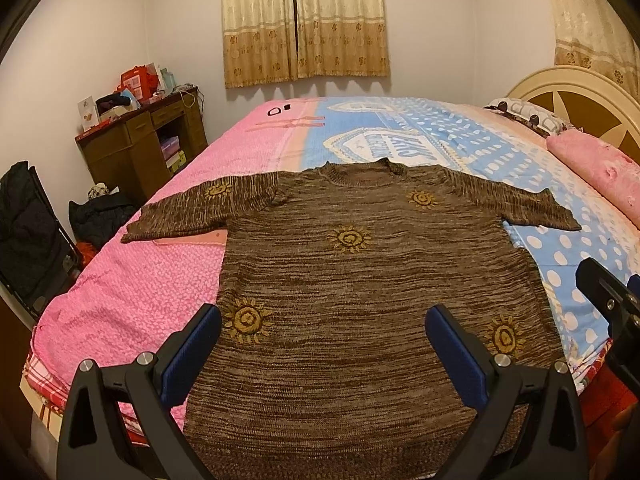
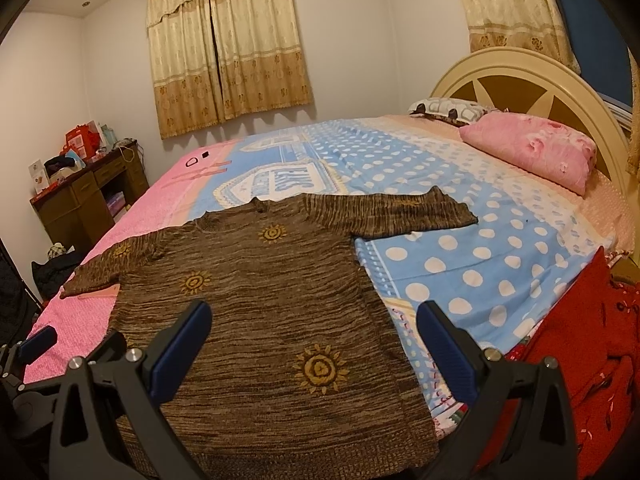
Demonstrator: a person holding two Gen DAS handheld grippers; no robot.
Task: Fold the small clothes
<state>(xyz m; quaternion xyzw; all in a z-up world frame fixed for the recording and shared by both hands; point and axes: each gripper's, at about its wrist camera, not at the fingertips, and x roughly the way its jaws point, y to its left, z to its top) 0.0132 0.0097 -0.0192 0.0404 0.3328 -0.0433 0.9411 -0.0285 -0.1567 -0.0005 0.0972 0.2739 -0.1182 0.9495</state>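
Two grippers, left (image 1: 323, 326) and right (image 2: 314, 322), released, jaws spread wide and grasping nothing, above the near edge of the bed (image 1: 132, 280). Brown sweater (image 1: 352, 280) spread flat there, sleeves out, neck toward the far edge.

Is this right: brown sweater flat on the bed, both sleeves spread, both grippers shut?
Not quite. The sweater does lie flat on the bed with both sleeves spread, but both grippers are open: the left gripper in the left wrist view, the right gripper in the right wrist view, holding nothing.
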